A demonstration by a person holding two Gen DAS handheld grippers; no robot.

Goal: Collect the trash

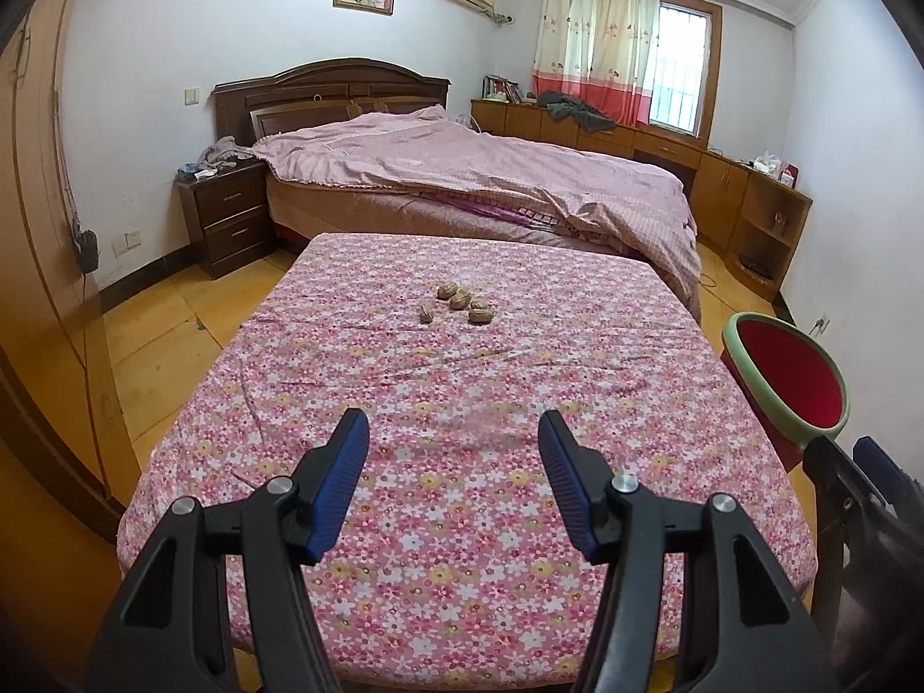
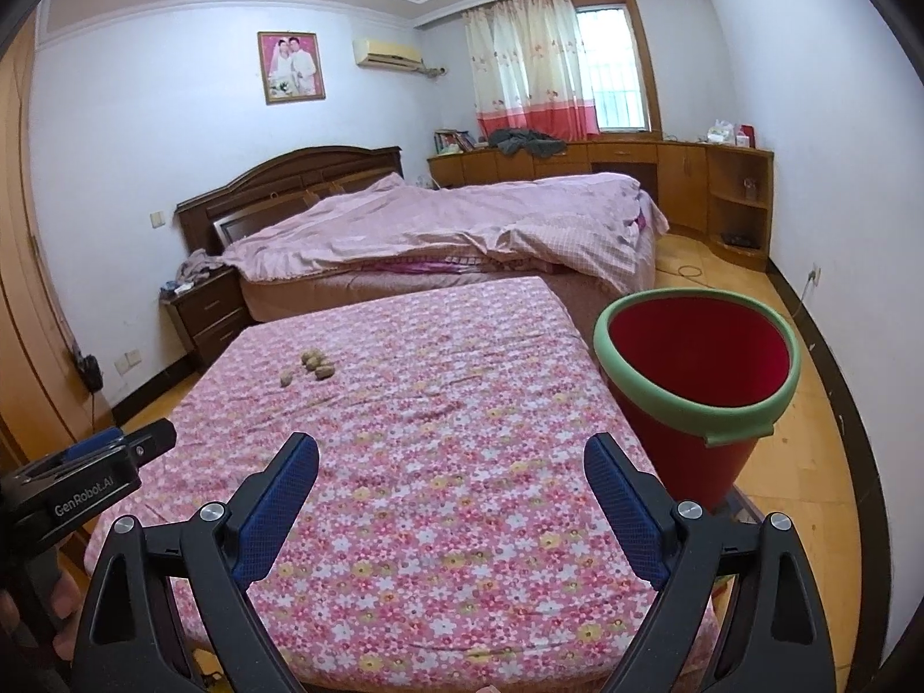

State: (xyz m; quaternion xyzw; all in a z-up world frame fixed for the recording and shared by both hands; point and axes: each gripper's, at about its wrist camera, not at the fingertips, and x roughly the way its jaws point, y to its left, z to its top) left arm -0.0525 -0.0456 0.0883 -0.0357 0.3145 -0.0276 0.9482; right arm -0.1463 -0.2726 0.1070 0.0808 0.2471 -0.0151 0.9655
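Both grippers spread, nothing held; nutshell trash sits mid-table, bin at table's right edge.

Left gripper [image 1: 453, 433] & right gripper [image 2: 450, 456]: black plastic arms w/ ribbed blue pads, jaws apart on both, right set wider, only cloth betw. them. Nutshells [image 1: 456, 301]: five small tan, wrinkly oval bits in a loose cluster on the far half of the table [image 1: 664, 520], well apart from both grippers. Table covered in thin, creased pink floral cloth w/ rounded corners. Bin [image 2: 696, 372]: smooth red tapered bucket w/ thick pale-green rim, just beside the table's right side, inside looks bare. Right view shows the bin's whole mouth & wall; left view catches only its rim and red inside at frame edge. Bed [image 1: 491, 173] w/ rumpled pink quilt behind the table.
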